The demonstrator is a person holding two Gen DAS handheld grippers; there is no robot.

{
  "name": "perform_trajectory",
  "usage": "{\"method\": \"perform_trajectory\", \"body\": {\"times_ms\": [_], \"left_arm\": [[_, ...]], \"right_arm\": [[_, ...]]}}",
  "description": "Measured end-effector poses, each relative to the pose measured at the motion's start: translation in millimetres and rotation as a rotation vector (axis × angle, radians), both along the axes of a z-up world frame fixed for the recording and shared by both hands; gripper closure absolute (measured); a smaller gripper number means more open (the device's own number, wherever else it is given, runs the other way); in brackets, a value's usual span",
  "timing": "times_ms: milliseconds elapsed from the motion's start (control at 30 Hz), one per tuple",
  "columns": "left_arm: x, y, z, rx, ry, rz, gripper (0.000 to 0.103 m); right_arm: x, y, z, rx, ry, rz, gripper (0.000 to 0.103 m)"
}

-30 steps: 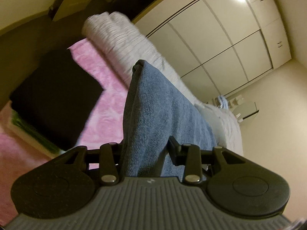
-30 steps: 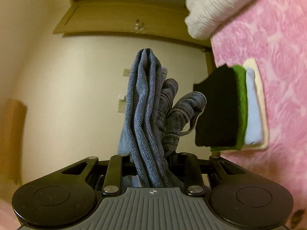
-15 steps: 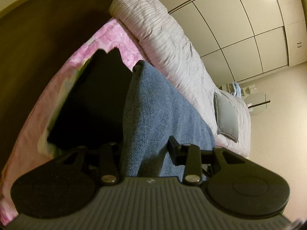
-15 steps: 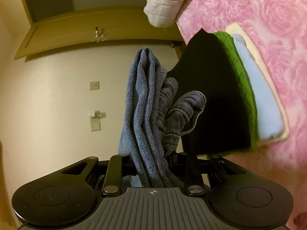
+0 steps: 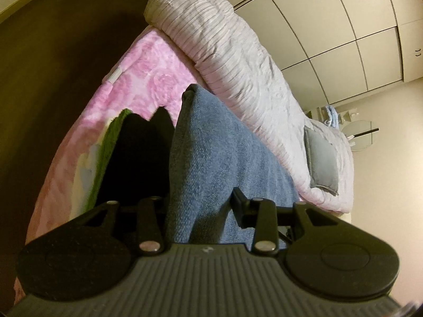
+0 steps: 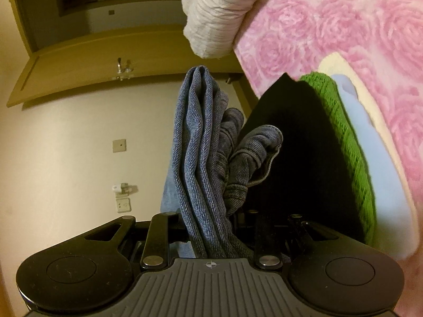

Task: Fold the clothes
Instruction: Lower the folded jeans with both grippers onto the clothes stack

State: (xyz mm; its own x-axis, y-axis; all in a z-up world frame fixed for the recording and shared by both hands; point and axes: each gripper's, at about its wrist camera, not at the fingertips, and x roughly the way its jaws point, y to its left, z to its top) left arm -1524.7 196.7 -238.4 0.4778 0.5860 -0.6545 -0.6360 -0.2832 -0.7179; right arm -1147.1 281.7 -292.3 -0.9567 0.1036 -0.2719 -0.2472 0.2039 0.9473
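My left gripper (image 5: 198, 206) is shut on folded blue jeans (image 5: 211, 155), which rise between its fingers and hide them. My right gripper (image 6: 211, 227) is shut on the same blue jeans (image 6: 201, 145), seen there as several bunched denim layers. Both hold the jeans in the air beside a stack of folded clothes on the bed: a black garment (image 6: 298, 153) on top, a green knit (image 6: 349, 142), a pale blue piece (image 6: 383, 163) and a cream one below. The stack also shows in the left wrist view (image 5: 137, 155).
The bed has a pink rose-patterned blanket (image 5: 148, 84) (image 6: 343, 26) and a rolled white striped duvet (image 5: 232, 52) (image 6: 219, 8). A grey pillow (image 5: 320, 163) lies on the duvet. White wardrobe doors (image 5: 343, 26) stand behind; a wooden shelf (image 6: 92, 66) hangs on the wall.
Both grippers have carried the jeans closer to the stack. In the right view the stack has grown larger and sits right beside the denim. The grips are unchanged.
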Motion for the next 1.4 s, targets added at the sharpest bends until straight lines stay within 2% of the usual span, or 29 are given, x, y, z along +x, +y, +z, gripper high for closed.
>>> {"method": "perform_trajectory", "body": {"times_ms": [33, 100, 133, 233, 300, 367, 433, 500, 633, 700, 767, 833, 967, 1033, 1167, 1300, 1400], "left_arm": [[-2, 2, -8, -0.010, 0.006, 0.001, 0.067], [-7, 5, -30, -0.062, 0.006, 0.040, 0.066], [-8, 3, -35, -0.059, -0.008, 0.062, 0.066], [-10, -6, -40, -0.011, -0.036, 0.125, 0.065], [-15, -16, -25, 0.019, 0.037, 0.162, 0.065], [-20, -30, -7, 0.045, 0.133, 0.226, 0.066], [-25, -50, 14, 0.077, 0.228, 0.295, 0.066], [-22, -66, 34, 0.112, 0.280, 0.306, 0.070], [14, -62, 57, 0.164, 0.399, 0.161, 0.070], [34, -42, 58, 0.181, 0.483, 0.081, 0.070], [47, -21, 53, 0.185, 0.520, 0.029, 0.070], [55, -1, 44, 0.158, 0.563, -0.013, 0.071], [72, 27, 25, 0.086, 0.714, -0.101, 0.078], [75, 34, 14, 0.066, 0.751, -0.136, 0.076], [68, 42, -8, 0.043, 0.735, -0.137, 0.072], [58, 41, -23, 0.053, 0.712, -0.110, 0.070], [52, 34, -23, 0.073, 0.677, -0.086, 0.068]], "right_arm": [[-2, 3, -5, -0.004, -0.007, 0.000, 0.075], [-6, 7, -15, 0.012, -0.078, 0.006, 0.071], [-5, 6, -13, 0.030, -0.110, -0.007, 0.063], [-4, 6, -9, 0.086, -0.206, -0.049, 0.053], [-3, 5, -6, 0.124, -0.270, -0.076, 0.049], [3, 5, 11, 0.216, -0.348, -0.076, 0.048], [9, -1, 34, 0.335, -0.453, -0.081, 0.048], [6, -13, 57, 0.482, -0.544, -0.073, 0.048], [-14, -47, 97, 0.822, -0.688, -0.028, 0.048], [-36, -48, 94, 0.906, -0.730, -0.005, 0.049], [-58, -49, 91, 0.990, -0.771, 0.018, 0.056], [-69, -38, 81, 0.992, -0.789, 0.047, 0.068], [-85, -19, 60, 0.983, -0.823, 0.114, 0.073], [-89, -12, 47, 0.972, -0.838, 0.153, 0.073], [-98, 3, 24, 0.884, -0.859, 0.198, 0.073], [-105, 2, 13, 0.888, -0.885, 0.218, 0.073], [-105, 4, 9, 0.887, -0.885, 0.214, 0.073]]}}
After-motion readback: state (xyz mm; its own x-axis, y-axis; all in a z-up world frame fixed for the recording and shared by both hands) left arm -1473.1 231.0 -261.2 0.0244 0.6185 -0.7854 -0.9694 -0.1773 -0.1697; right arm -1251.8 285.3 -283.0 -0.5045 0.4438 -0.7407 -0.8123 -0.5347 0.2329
